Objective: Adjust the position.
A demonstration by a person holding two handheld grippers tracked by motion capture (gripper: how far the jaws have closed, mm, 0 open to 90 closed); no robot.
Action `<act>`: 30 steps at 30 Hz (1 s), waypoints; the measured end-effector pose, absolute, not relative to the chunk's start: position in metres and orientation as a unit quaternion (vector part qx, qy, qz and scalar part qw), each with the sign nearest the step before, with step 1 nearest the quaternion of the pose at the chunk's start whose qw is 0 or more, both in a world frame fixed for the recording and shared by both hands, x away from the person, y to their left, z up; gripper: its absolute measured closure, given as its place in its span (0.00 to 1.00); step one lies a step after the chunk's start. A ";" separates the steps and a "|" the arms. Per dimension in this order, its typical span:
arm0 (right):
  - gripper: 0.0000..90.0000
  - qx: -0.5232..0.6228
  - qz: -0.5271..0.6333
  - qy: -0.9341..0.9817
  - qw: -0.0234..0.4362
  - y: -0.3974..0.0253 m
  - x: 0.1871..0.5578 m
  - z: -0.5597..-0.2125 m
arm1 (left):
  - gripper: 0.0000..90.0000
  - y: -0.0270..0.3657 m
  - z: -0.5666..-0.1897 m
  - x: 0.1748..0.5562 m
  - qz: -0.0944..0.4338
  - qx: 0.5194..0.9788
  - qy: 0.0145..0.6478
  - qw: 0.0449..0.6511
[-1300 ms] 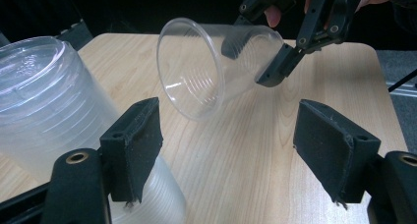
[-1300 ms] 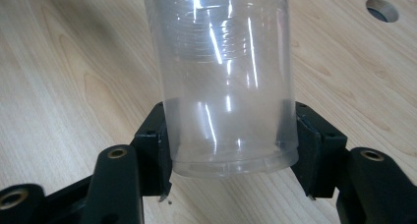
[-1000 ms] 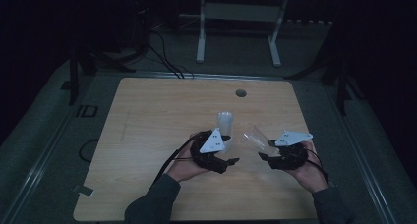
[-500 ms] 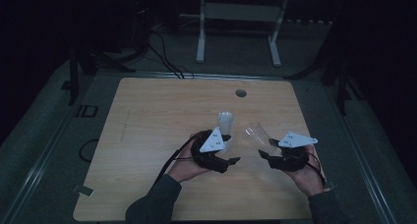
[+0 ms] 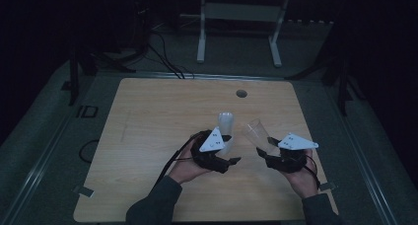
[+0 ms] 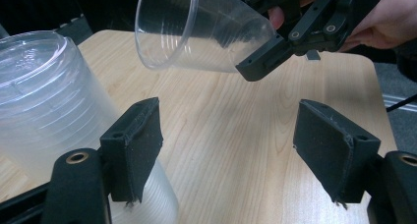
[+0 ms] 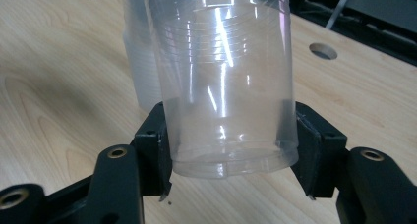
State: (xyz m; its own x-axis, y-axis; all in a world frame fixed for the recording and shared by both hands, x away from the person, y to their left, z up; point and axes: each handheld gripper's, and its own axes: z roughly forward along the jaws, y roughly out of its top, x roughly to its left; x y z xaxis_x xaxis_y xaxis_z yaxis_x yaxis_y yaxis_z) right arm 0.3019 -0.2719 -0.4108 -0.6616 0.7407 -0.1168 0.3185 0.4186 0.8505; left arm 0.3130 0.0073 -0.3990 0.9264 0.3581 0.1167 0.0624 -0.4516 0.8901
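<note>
Clear cup: a single see-through plastic cup, empty, tilted with its mouth toward the upper left in the high view, lower centre-right of that frame; nothing inside but reflections.
Right gripper: both jaws pressed against the cup's base end, one on each side, clamping it above the table.
Cup stack: several frosted cups nested together, mouth downward, at the left of the left gripper view; contents cannot be told.
Left gripper: jaws wide apart with bare wood between them; the left jaw sits just beside the stack's wall, and whether they touch cannot be told.
Table: pale wood, a round hole near its far edge.
</note>
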 end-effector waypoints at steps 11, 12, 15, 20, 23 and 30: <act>0.47 0.338 0.456 0.780 0.265 -0.274 0.300 -0.407 | 0.29 0.007 -0.399 0.313 0.144 0.837 0.132 0.512; 0.47 0.341 0.460 0.775 0.267 -0.275 0.299 -0.406 | 0.29 0.007 -0.399 0.313 0.144 0.836 0.133 0.512; 0.47 0.347 0.470 0.764 0.272 -0.278 0.299 -0.405 | 0.29 0.007 -0.399 0.314 0.144 0.836 0.134 0.512; 0.47 0.351 0.482 0.753 0.280 -0.280 0.297 -0.402 | 0.29 0.007 -0.399 0.314 0.143 0.835 0.135 0.514; 0.47 0.350 0.486 0.749 0.283 -0.280 0.296 -0.401 | 0.29 0.007 -0.399 0.314 0.142 0.834 0.136 0.516; 0.47 0.354 0.494 0.741 0.287 -0.282 0.295 -0.400 | 0.29 0.007 -0.399 0.314 0.141 0.833 0.138 0.518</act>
State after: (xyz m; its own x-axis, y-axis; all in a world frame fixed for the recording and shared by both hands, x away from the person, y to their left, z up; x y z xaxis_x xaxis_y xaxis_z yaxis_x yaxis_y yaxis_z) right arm 0.2952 -0.2816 -0.3995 -0.5856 0.8071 -0.0755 0.2404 0.2619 0.9347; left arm 0.3140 0.0068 -0.3990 0.9221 0.3759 0.0924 0.0834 -0.4261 0.9008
